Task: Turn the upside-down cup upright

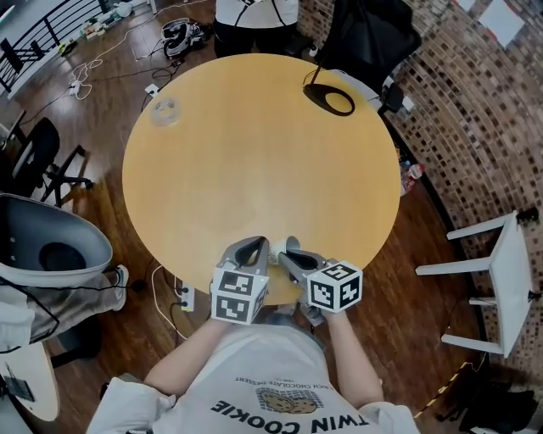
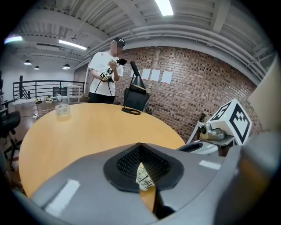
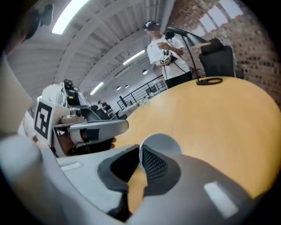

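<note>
A white cup [image 1: 293,245] hangs just above the near edge of the round wooden table [image 1: 254,153]. My right gripper [image 1: 288,254] is shut on its wall. In the right gripper view the cup [image 3: 166,142] shows as a pale round face, tilted, with its rim between the pads of my right gripper [image 3: 140,160]. My left gripper [image 1: 254,248] is close on the cup's left and apart from it. Its pads meet in the left gripper view [image 2: 140,149]. A small white printed patch [image 2: 145,176] shows in the slit below them; I cannot tell what it is.
A clear cup [image 1: 165,111] stands at the table's far left. A black lamp base ring [image 1: 331,100] lies at the far right. A person [image 1: 254,17] stands beyond the table. A grey chair [image 1: 51,246] is on the left and a white stool [image 1: 509,280] on the right.
</note>
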Action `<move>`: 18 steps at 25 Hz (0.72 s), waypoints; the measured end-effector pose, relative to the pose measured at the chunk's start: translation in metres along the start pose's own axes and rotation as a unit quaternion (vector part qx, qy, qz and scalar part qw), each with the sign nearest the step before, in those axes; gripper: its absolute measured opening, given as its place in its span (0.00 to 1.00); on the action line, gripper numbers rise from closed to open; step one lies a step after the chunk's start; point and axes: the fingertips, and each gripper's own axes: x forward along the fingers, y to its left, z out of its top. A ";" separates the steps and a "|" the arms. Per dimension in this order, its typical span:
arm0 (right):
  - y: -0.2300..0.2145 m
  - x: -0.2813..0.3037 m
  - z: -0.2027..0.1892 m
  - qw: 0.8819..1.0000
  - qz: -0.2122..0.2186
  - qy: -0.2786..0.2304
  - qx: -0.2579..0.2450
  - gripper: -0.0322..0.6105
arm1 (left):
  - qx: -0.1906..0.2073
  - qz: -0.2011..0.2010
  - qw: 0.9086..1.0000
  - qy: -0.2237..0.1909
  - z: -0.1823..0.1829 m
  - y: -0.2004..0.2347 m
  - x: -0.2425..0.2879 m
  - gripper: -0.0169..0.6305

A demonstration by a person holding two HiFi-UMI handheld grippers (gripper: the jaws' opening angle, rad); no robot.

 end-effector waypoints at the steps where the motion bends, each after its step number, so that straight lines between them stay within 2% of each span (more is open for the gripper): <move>1: -0.003 0.000 -0.001 0.999 0.013 -0.012 0.027 0.08 | -0.001 0.004 1.000 0.000 0.000 0.001 0.000 0.04; 5: -0.013 -0.005 -0.002 0.987 0.068 -0.062 0.133 0.08 | -0.004 0.017 1.000 0.001 0.001 0.000 -0.001 0.04; 9: -0.029 -0.010 -0.002 0.959 0.112 -0.114 0.232 0.08 | -0.005 0.025 1.000 0.001 0.003 -0.002 -0.001 0.04; 11: -0.036 -0.011 -0.005 0.952 0.120 -0.121 0.253 0.08 | -0.004 0.031 1.000 0.001 0.003 -0.002 0.000 0.04; 18: -0.040 -0.007 -0.010 0.943 0.144 -0.117 0.276 0.09 | -0.001 0.041 0.999 0.003 0.003 -0.004 0.001 0.04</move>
